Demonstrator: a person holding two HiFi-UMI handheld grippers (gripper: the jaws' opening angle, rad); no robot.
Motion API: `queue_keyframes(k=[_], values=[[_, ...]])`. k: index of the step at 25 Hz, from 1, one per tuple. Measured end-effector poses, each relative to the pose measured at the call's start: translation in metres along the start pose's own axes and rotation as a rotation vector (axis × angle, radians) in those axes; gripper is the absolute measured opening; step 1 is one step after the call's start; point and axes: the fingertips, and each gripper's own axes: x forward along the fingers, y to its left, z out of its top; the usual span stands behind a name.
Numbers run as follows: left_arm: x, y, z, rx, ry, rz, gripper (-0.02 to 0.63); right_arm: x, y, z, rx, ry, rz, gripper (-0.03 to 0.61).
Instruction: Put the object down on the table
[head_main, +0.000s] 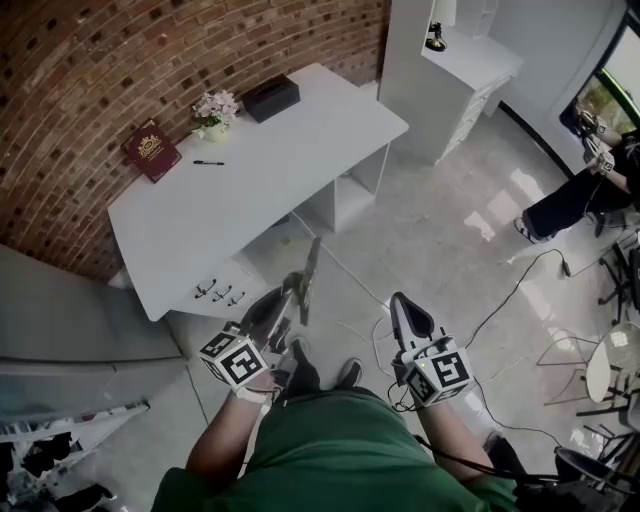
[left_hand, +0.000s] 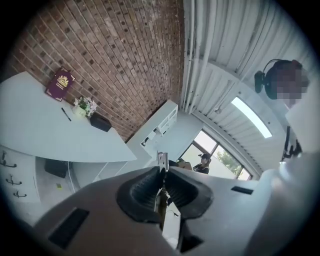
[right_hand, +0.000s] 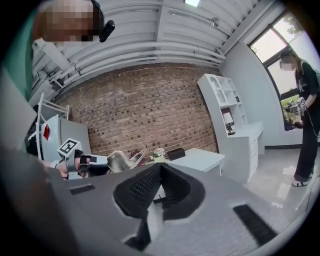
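My left gripper (head_main: 292, 290) is shut on a thin grey metal strip (head_main: 309, 268) that points up and away, above the floor just in front of the white table (head_main: 260, 180). In the left gripper view the strip (left_hand: 161, 160) sticks out edge-on past the closed pads of the gripper (left_hand: 161, 176). My right gripper (head_main: 397, 300) hangs to the right of it over the floor, shut with nothing between its jaws, as the right gripper view shows (right_hand: 160, 167). That view also catches the left gripper (right_hand: 119, 161) with the strip (right_hand: 138, 155).
On the table lie a dark red book (head_main: 151, 150), a black pen (head_main: 208, 162), a small flower pot (head_main: 216, 110) and a black box (head_main: 271, 97). Drawers (head_main: 220, 292) sit under its near end. A white shelf unit (head_main: 450, 70) stands behind. Cables (head_main: 500, 300) cross the floor; a person (head_main: 585, 185) stands at the right.
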Motion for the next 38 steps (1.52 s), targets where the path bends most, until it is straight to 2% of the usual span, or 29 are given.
queue_keyframes(k=[9, 16, 24, 34, 38], values=[[-0.001, 0.039, 0.039, -0.013, -0.020, -0.009, 0.032, 0.041, 0.003, 0.004, -0.006, 0.008, -0.048, 0.003], [0.005, 0.092, 0.083, -0.041, -0.054, -0.079, 0.032, 0.093, 0.021, 0.020, -0.027, -0.005, -0.111, 0.003], [0.009, 0.133, 0.105, -0.057, 0.004, -0.080, 0.032, 0.128, 0.040, 0.015, -0.035, 0.018, -0.157, 0.003], [0.027, 0.170, 0.115, -0.080, 0.014, -0.037, 0.032, 0.181, 0.032, 0.003, -0.013, 0.068, -0.110, 0.003], [0.038, 0.185, 0.127, -0.075, -0.036, -0.015, 0.032, 0.212, 0.023, 0.012, 0.004, 0.054, -0.055, 0.003]])
